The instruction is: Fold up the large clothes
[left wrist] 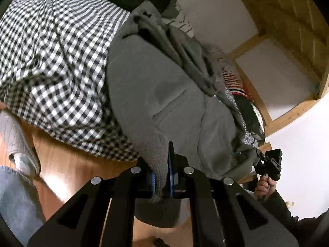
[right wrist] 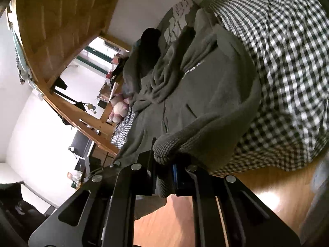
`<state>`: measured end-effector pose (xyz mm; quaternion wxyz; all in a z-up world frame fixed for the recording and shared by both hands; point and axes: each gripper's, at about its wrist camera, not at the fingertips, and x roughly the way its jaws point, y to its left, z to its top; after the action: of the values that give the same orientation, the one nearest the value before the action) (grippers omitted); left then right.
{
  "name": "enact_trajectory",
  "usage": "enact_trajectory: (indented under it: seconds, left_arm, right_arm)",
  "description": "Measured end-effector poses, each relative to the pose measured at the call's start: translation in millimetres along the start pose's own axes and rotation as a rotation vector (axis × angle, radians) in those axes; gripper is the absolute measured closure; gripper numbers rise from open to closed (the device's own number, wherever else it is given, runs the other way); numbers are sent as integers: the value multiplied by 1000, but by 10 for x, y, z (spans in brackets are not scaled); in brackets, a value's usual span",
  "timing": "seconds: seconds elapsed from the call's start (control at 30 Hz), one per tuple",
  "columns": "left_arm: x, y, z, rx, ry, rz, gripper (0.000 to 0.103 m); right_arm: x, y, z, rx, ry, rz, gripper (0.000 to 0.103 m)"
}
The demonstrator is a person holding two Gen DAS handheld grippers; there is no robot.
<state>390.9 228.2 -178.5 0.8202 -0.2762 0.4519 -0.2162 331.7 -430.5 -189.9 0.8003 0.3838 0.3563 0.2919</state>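
Grey sweater (left wrist: 164,94) spread on checked bedding (left wrist: 53,47), body flat w/ a pocket slit showing, near hem hanging off bed edge over wood floor (left wrist: 67,164). Far part bunched, sleeve/hood area rumpled twd the wall. Ribbed knit edge (left wrist: 159,164) runs straight into the tongs.

Progress, as a guess: early. No clean fold visible yet; garment roughly laid out, both near corners picked up, prob. abt to be carried over for a first fold. Left to do: that fold, sleeves in, far bunch smoothed, final halving.

Left gripper (left wrist: 162,179): jaws nearly closed, clamped on ribbed edge, fabric poking thru below the pads. Right gripper (right wrist: 164,177): likewise pinched nearly closed on ribbed hem (right wrist: 166,146), knit bulging just ahead of the jaws. In left-wrist view, right tool seen at right, gripped by a hand (left wrist: 263,187), holding sweater's other near corner.

Beyond: striped red/white cloth (left wrist: 232,82) right of sweater, wooden bed frame (left wrist: 257,39), white wall. Pink plush toy (right wrist: 119,109) at far left in right-wrist view.
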Motion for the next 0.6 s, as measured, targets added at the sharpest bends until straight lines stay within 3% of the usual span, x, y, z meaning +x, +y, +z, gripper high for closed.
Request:
enact_trajectory:
  seconds: [0.23, 0.6]
  left_arm:
    - [-27, -39, 427, 23, -24, 20, 95]
    - [53, -283, 1162, 106, -72, 61, 95]
  right_arm:
    - [-7, 37, 359, -14, -18, -14, 91]
    - [165, 291, 1127, -33, -91, 33, 91]
